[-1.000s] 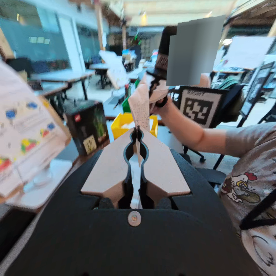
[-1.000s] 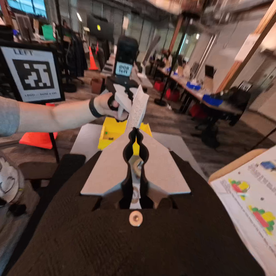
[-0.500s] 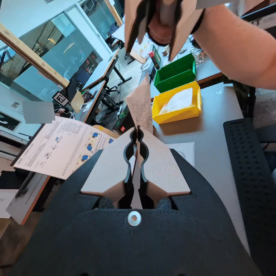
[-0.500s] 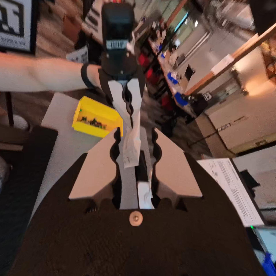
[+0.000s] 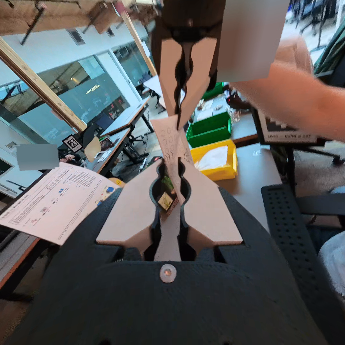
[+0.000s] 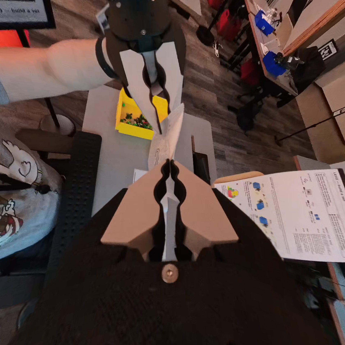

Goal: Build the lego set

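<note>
Right gripper: clenched, tips pinching one end of the paper bag. The bag is white with printed circles and is held in the air above the table, stretched between the two grippers, which point at each other.

Left gripper: jaws parted a little. The bag's other end runs through the gap and lies against the right-hand finger. It doesn't look pinched, so I read it as released.

In the left wrist view the right gripper comes in from the top, tips closed on the bag's upper edge.

On the table:
- Yellow bin beyond the bag in the right wrist view, with a pile of small, mostly green lego pieces inside.
- The left wrist view also shows a yellow bin with something white in it. Can't tell whether it's the same one.
- Green bin just behind that.
- Dark lego box, visible through the left jaw gap.

Printed instruction sheet is propped off to the side, well apart from the bag.

Both views have motion blur.
</note>
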`<state>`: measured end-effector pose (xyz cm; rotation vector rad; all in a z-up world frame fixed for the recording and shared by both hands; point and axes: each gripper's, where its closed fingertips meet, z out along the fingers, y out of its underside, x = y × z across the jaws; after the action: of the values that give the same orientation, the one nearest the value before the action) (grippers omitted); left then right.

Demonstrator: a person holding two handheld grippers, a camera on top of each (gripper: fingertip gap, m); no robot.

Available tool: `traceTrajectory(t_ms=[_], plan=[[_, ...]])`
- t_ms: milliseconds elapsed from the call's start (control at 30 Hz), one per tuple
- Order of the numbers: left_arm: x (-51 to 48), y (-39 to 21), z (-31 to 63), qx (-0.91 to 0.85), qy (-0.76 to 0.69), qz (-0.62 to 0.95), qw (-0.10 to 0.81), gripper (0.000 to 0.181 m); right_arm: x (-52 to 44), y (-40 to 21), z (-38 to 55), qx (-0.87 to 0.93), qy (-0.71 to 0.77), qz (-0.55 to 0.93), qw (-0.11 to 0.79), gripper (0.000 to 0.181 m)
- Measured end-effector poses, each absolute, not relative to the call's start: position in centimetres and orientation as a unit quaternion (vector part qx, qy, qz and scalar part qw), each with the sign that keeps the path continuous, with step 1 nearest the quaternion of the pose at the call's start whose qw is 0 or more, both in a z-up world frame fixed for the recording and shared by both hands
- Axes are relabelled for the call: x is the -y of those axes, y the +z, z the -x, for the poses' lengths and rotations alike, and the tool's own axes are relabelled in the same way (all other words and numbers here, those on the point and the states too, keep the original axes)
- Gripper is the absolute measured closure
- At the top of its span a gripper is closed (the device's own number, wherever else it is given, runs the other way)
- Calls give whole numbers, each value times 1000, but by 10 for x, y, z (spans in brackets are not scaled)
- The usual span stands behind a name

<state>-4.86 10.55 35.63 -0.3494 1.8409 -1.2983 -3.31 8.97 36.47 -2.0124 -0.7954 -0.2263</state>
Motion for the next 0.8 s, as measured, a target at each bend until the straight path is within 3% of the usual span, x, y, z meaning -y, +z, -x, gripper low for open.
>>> traceTrajectory(t_ms=[167,200,267,333,433,467,533,667,733,767,800], plan=[[-111,332,48,-709,-575,157,378,148,-108,322,31,324,-76,793,511,181],[-113,320,42,-713,-570,168,371,149,-112,312,34,325,-65,785,523,181],[-119,296,33,-718,-571,176,356,175,-120,290,32,329,-68,777,533,181],[-121,271,33,-721,-594,175,311,181,-121,265,31,341,-47,773,533,181],[-128,238,26,-713,-609,178,299,181,-125,238,30,297,54,795,525,156],[-130,227,23,-714,-608,181,296,181,-129,231,25,285,63,802,521,172],[-133,208,16,-719,-603,187,293,181,-136,212,16,273,71,820,498,180],[-148,184,5,-716,-587,196,325,181,-150,186,0,219,96,835,495,181],[-149,181,3,-705,-604,200,313,167,-153,175,-2,235,78,832,496,181],[-147,180,4,-703,-615,203,294,167,-154,168,-1,245,67,834,491,181],[-148,178,2,-702,-619,209,284,180,-156,162,0,248,64,835,486,181]])
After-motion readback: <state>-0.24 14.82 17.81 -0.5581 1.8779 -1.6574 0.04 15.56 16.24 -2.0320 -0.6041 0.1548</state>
